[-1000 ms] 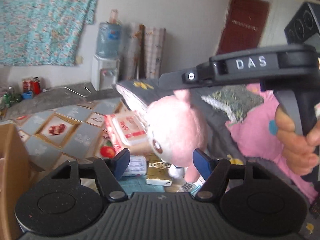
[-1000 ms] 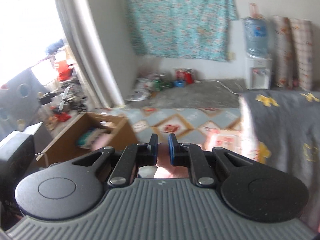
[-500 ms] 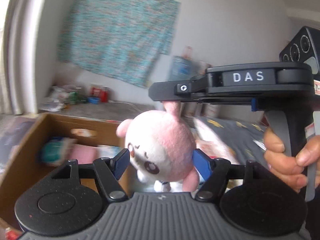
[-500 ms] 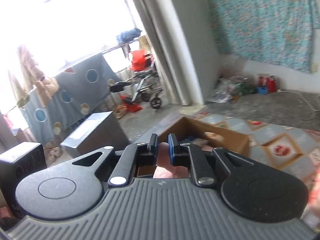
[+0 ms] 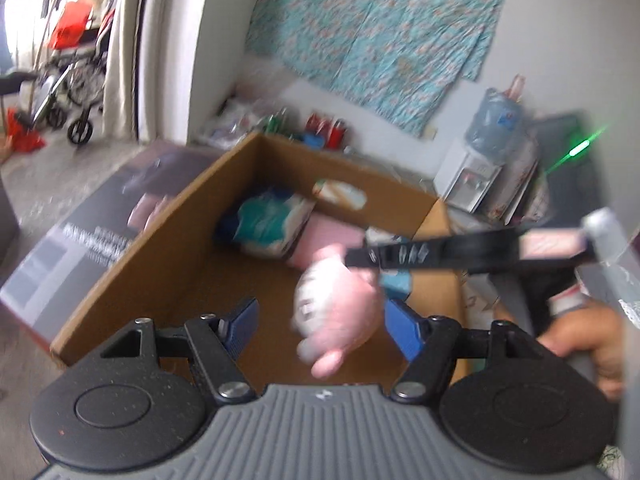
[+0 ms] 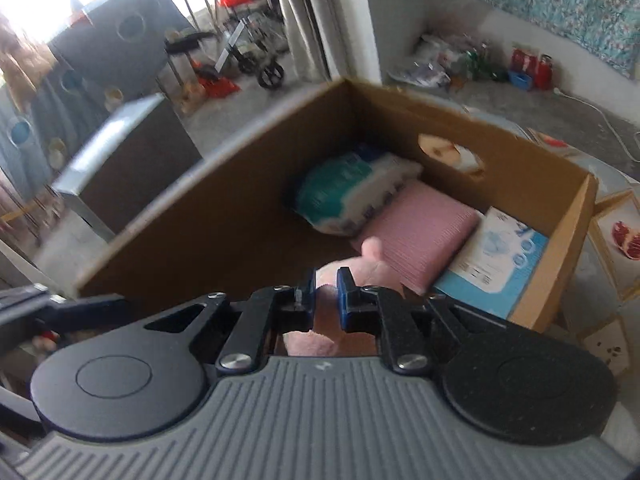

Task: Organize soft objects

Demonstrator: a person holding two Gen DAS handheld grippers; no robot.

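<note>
Both tools hang over an open brown cardboard box (image 6: pixel 224 184) standing on the floor.

Right tool (image 6: pixel 325 296): jaws clenched on a fold of a pink and white plush toy (image 6: pixel 372 268). The pink fabric shows pinched between the blue pads and bulges out ahead of and beneath them. In the left wrist view this tool reaches in from the right as a dark bar, gripped by a hand (image 5: pixel 580 340) at the frame edge, with the plush toy (image 5: pixel 336 312) dangling from its tip above the box floor. The toy is motion-blurred.

Left tool (image 5: pixel 318 320): jaws spread apart, released. The toy hangs between the blue pads; the right pad sits just beside its flank, the left pad stands clear of it. Contact on the right side cannot be told through the blur.

Box contents, far end: a teal and white plastic-wrapped soft pack (image 6: pixel 348 192) against the wall, a flat pink folded cloth (image 6: pixel 424 228) just beside it, and a light blue and white flat packet (image 6: pixel 500 256) in the right corner.

Behind the box, a turquoise patterned cloth (image 5: pixel 376 36) hangs on the wall near a white water dispenser (image 5: pixel 472 176).
</note>
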